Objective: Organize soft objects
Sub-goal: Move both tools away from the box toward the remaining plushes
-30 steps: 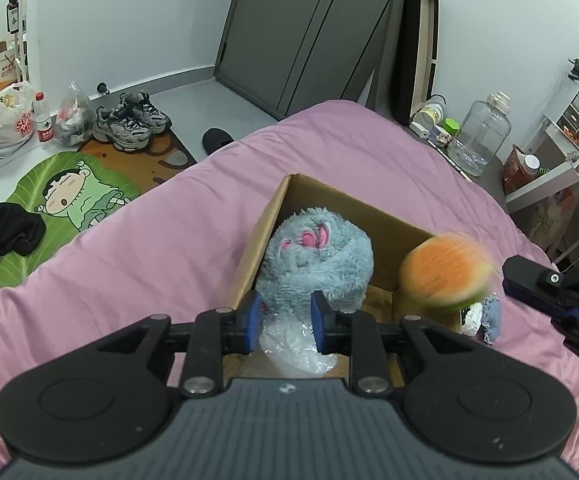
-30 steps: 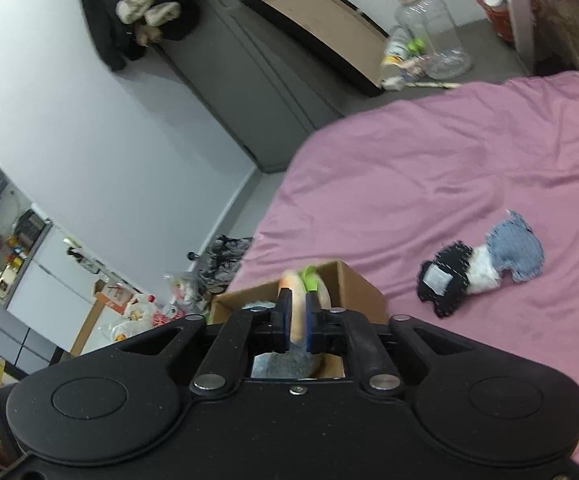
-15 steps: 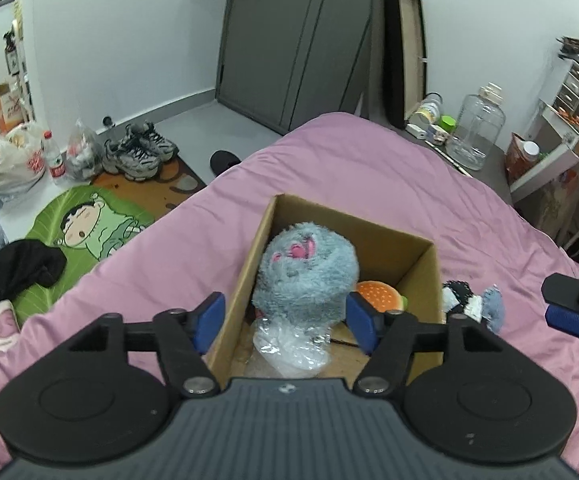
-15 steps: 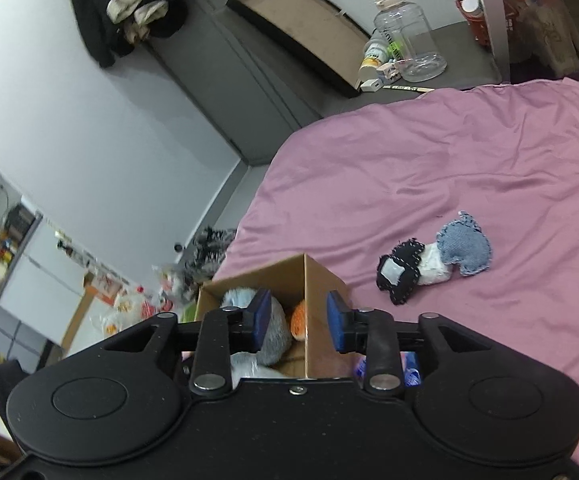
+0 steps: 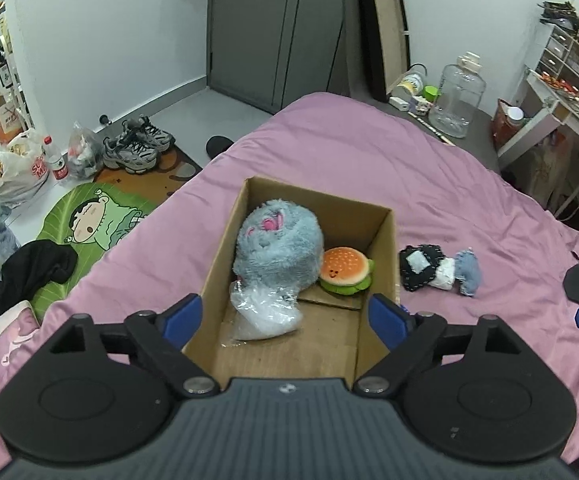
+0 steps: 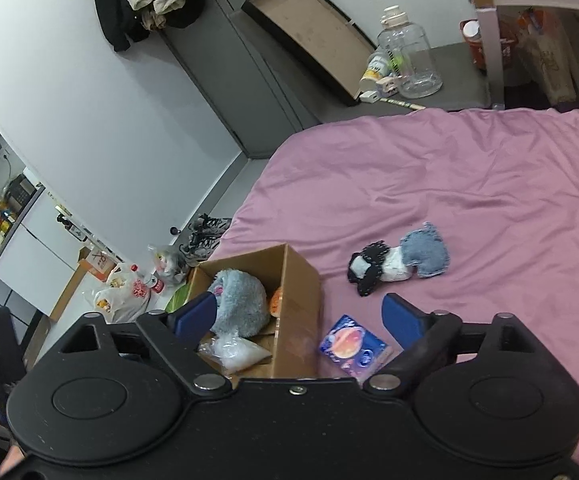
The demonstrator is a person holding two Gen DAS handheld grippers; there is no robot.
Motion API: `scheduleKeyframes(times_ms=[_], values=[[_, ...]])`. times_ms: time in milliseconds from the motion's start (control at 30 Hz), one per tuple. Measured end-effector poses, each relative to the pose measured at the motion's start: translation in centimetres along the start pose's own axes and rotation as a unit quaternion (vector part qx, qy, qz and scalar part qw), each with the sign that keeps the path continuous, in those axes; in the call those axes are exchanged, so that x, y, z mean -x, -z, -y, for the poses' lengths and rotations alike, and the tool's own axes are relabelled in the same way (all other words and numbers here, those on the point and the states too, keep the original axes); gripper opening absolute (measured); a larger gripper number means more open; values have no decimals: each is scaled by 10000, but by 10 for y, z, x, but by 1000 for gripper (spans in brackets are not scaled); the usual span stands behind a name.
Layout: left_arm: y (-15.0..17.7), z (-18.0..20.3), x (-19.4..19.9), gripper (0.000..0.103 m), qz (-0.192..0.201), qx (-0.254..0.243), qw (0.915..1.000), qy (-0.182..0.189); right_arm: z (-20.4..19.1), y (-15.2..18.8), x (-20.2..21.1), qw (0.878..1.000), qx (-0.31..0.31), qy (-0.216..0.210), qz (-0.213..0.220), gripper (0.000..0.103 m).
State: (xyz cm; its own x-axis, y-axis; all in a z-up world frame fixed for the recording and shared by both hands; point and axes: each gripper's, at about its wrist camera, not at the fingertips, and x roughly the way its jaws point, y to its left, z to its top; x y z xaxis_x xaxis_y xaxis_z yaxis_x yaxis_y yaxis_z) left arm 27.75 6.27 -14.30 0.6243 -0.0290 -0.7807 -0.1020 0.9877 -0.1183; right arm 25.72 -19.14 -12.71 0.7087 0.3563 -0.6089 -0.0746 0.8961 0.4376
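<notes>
Item: black, white and denim patchwork soft toy (image 6: 399, 264), on pink bedsheet (image 6: 469, 184), ahead of your right gripper (image 6: 303, 320); jaws opening, empty; long axis crosswise; left gripper (image 5: 285, 314) farther, likewise.

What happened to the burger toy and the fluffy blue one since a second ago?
The right gripper let go of the burger toy, which dropped into the cardboard box beside the fluffy blue toy. The left gripper let go of the blue toy. Both grippers' jaws are opening with nothing between them, and both pulled up and back. The box and the denim doll on the bed stayed put.
</notes>
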Motion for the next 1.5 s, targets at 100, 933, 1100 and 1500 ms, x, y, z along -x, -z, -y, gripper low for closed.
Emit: scheduleKeyframes(times_ms=[100,933,1100,1500], values=[[-2,6,13,100,44,-58,10000,8,8,0,8,9999,35,130,35,96],[2,46,86,103,387,-169,9989,192,46,-5,67,9992,-183,-140,327,103],[1,60,85,103,361,-237,9989,153,64,-8,66,9976,-509,-283,362,103],[0,93,59,102,319,-264,9991,121,100,-10,48,9940,-999,-301,322,103]])
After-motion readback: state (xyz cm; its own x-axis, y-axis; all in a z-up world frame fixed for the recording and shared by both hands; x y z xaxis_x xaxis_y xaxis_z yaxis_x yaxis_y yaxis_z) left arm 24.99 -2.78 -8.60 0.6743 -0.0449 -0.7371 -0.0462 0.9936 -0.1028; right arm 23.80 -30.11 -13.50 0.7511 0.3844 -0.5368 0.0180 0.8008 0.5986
